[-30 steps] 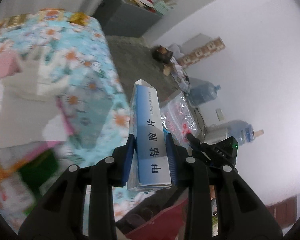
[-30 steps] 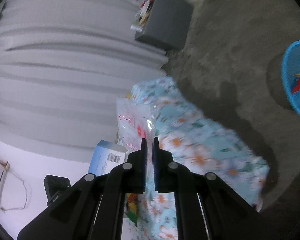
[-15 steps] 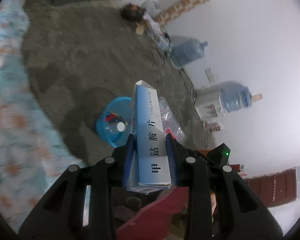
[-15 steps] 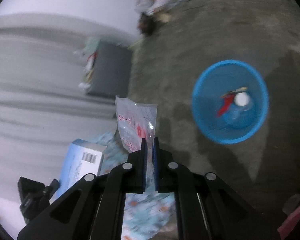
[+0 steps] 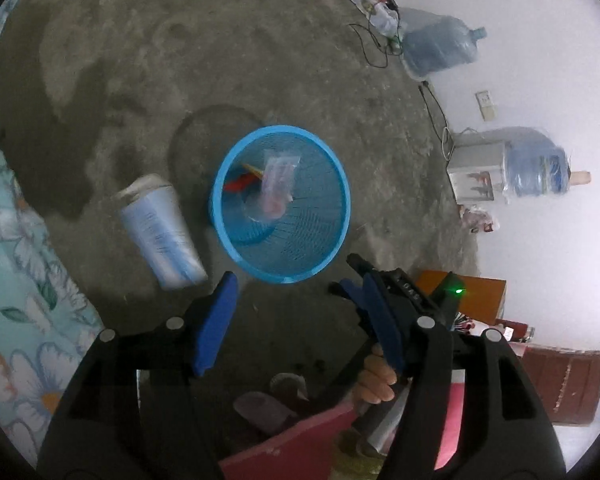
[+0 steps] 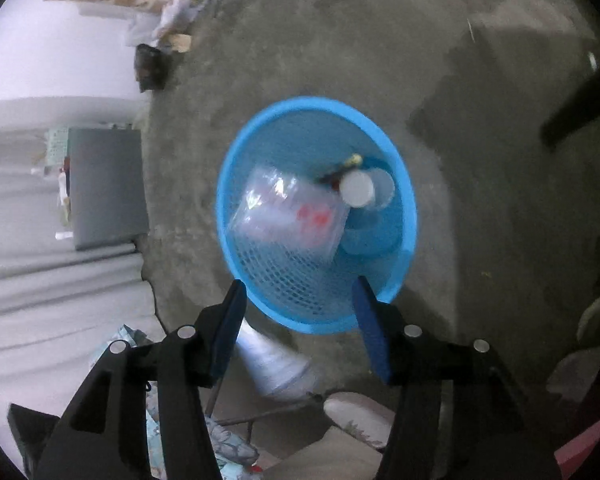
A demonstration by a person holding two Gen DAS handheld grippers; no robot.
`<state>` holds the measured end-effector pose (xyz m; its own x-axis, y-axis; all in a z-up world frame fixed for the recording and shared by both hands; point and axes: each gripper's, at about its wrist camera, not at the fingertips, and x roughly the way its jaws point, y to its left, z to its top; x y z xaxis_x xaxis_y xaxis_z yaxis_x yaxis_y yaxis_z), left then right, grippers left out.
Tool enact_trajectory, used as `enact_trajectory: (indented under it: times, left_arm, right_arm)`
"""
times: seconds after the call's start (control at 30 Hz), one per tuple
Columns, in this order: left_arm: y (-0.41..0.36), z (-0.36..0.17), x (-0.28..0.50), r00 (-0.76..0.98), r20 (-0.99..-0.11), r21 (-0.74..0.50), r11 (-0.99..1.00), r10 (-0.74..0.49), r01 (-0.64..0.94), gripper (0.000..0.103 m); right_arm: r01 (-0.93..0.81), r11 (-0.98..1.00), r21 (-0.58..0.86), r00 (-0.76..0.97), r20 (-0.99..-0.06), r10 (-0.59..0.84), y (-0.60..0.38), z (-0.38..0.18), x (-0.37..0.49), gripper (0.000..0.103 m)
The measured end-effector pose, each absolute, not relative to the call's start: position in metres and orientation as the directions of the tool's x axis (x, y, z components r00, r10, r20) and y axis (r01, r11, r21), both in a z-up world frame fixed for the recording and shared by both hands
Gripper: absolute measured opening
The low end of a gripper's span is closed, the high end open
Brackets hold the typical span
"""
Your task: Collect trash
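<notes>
A blue mesh basket (image 5: pixel 328 256) stands on the concrete floor; it also shows in the right wrist view (image 6: pixel 404 184). A clear plastic bag (image 6: pixel 288 216) with red print is in it, blurred, seen too in the left wrist view (image 5: pixel 278 184). A white and blue box (image 5: pixel 160 228) is blurred left of the basket, outside its rim; in the right wrist view the box (image 6: pixel 274 364) shows below the basket. My left gripper (image 5: pixel 300 316) is open and empty. My right gripper (image 6: pixel 300 320) is open and empty above the basket.
The basket also holds a white cap (image 6: pixel 356 189) and red scraps (image 5: pixel 240 182). A floral cloth (image 5: pixel 16 280) lies at the left. Water jugs (image 5: pixel 440 46) and cables stand by the white wall. A grey cabinet (image 6: pixel 104 188) stands by the curtain.
Both grippers swung over the basket and opened. The right one let go of the plastic bag, now in the basket. The left one let go of the box, now beside the basket.
</notes>
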<state>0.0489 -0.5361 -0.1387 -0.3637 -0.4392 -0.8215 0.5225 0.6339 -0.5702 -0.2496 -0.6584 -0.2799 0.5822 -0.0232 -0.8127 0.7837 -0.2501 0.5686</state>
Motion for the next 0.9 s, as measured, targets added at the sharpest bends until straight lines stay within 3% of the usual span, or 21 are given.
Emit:
enact_trajectory:
  times: [0.27, 0.37, 0.5, 0.7, 0.9]
  left_arm:
    - [-0.494, -0.092, 0.072, -0.278, -0.801, -0.588, 0.607, -0.53, 0.535, 0.062]
    - [-0.46, -0.057, 0.077, -0.239, -0.782, -0.594, 0.571, -0.575, 0.567, 0.067]
    - [-0.403, -0.019, 0.081, -0.175, -0.768, -0.582, 0.558, -0.616, 0.592, 0.07]
    - [-0.301, 0.025, 0.083, -0.052, -0.752, -0.554, 0.587, -0.657, 0.59, 0.072]
    - [-0.216, 0.047, 0.078, 0.031, -0.711, -0.566, 0.598, -0.702, 0.567, 0.074]
  right_arm:
    - [0.801, -0.099, 0.59, 0.588, -0.807, -0.047, -0.643, -0.248, -0.241, 0.054]
    - [0.792, 0.045, 0.609, 0.608, -0.793, 0.03, -0.623, -0.237, -0.208, 0.054]
    - [0.757, 0.088, 0.648, 0.627, -0.757, 0.182, -0.589, -0.257, -0.169, 0.054]
    - [0.739, 0.004, 0.673, 0.625, -0.688, 0.37, -0.537, -0.312, -0.131, 0.054]
    - [0.718, -0.338, 0.608, 0.691, -0.563, 0.454, -0.484, -0.401, -0.119, 0.054]
